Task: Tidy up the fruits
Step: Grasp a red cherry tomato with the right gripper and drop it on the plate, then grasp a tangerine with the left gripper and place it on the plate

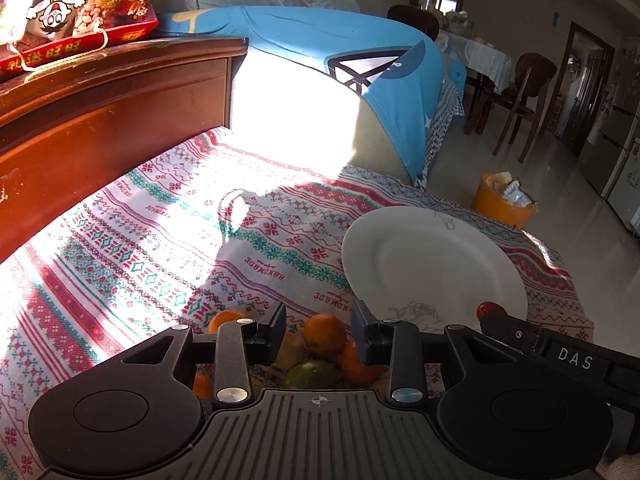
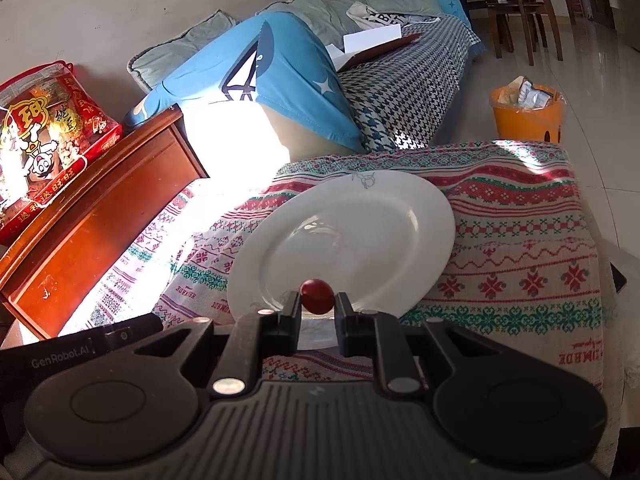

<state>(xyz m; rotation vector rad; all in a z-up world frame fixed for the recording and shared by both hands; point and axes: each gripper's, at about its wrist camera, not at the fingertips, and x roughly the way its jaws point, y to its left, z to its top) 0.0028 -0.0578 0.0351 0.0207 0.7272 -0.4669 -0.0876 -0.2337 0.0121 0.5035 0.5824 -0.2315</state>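
In the left wrist view my left gripper (image 1: 320, 334) is open and hovers over a pile of fruit on the patterned tablecloth. The pile holds oranges (image 1: 325, 334), a green fruit (image 1: 312, 374) and a yellowish one (image 1: 290, 348); one more orange (image 1: 224, 320) lies to the left. An orange shows between the fingers, which do not touch it. A white plate (image 1: 432, 268) lies to the right. My right gripper (image 2: 318, 308) is shut on a small red cherry tomato (image 2: 317, 295), held over the near rim of the plate (image 2: 340, 236). The tomato (image 1: 486, 310) also shows at the plate's edge.
A wooden cabinet (image 2: 100, 224) stands left of the table, with a red snack bag (image 2: 44, 132) on top. Behind is a sofa under a blue cloth (image 2: 288, 76). An orange waste bin (image 2: 526, 114) sits on the floor past the table's far edge, with dining chairs (image 1: 520, 96) beyond.
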